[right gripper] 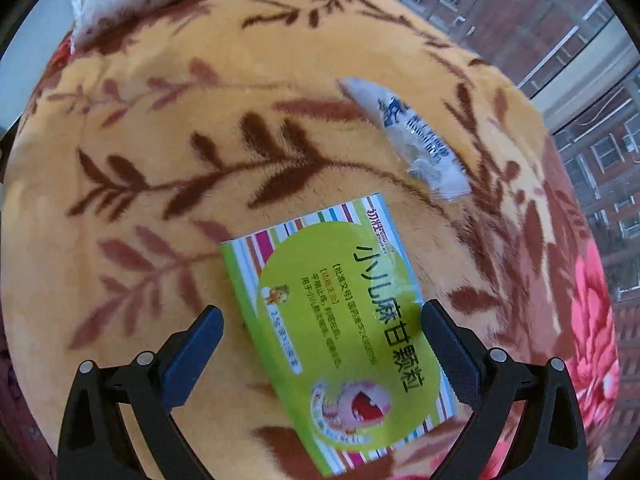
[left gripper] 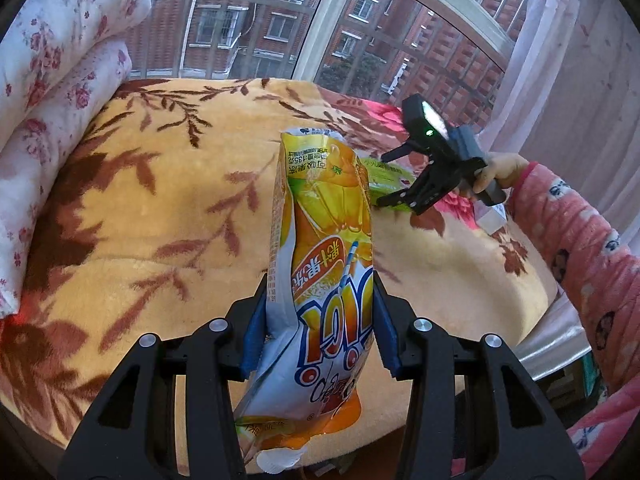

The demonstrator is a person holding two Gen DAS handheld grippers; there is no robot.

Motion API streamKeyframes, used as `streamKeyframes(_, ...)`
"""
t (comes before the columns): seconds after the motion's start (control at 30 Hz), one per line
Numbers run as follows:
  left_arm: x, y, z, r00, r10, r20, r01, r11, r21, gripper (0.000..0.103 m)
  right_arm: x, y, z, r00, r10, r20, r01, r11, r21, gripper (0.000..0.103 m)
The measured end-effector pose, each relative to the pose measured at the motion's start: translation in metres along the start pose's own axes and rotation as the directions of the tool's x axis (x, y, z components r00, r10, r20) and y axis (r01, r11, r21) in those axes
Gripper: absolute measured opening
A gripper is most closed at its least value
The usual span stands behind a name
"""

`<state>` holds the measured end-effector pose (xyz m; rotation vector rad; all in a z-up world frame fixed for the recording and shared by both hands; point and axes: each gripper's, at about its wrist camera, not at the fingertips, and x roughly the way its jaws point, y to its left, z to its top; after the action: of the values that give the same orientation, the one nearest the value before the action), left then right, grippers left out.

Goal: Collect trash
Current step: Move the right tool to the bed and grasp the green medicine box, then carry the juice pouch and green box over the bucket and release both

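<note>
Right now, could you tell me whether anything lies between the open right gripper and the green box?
Nothing visible does: the right gripper straddles the green box on the blanket; the clear wrapper lies beyond.

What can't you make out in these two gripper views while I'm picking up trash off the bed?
- Green box, left wrist view: mostly hidden behind the orange pouch and right gripper.
- Green box, right wrist view: near corner cut off by the bottom edge; small print blurred.
- Clear wrapper, right wrist view: lettering too blurred to read.
- Any trash bin: in neither view.
</note>
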<state>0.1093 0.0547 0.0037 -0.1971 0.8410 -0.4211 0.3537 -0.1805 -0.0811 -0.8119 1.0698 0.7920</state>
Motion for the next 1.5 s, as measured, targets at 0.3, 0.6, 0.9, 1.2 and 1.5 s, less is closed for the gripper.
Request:
streamKeyframes(0.3,0.005,0.0,0.004,1.0,0.004,-0.007,-0.004,1.0,0.0,0.045,0.027,0.001,0.003,0.998,-0.059,-0.036,0.059,0.998,0.014,0.097)
streamKeyframes(0.6,-0.014,-0.009,-0.012,1.0,0.012,-0.003,-0.012,1.0,0.026,0.045,-0.058,0.018,-0.035,0.966,-0.212,0.149,0.165,0.947,0.274,0.094)
streamKeyframes(0.9,-0.037,-0.041,-0.056,0.999,-0.017,-0.028,0.02,0.993,0.119,0.045,-0.163,0.143,-0.104,0.927,-0.185,0.326,0.016,0.888,0.459,0.094)
streamKeyframes(1.2,-0.052,-0.078,-0.133,0.988,-0.067,-0.138,0.097,0.969,0.228,0.045,-0.185,0.284,-0.177,0.902,-0.071,0.425,-0.171,0.847,0.504,0.094)
streamKeyframes(1.5,-0.01,-0.076,-0.199,0.956,-0.104,-0.275,0.152,0.976,0.156,0.045,-0.142,0.341,-0.219,0.906,-0.071,0.418,-0.236,0.734,0.637,0.094)
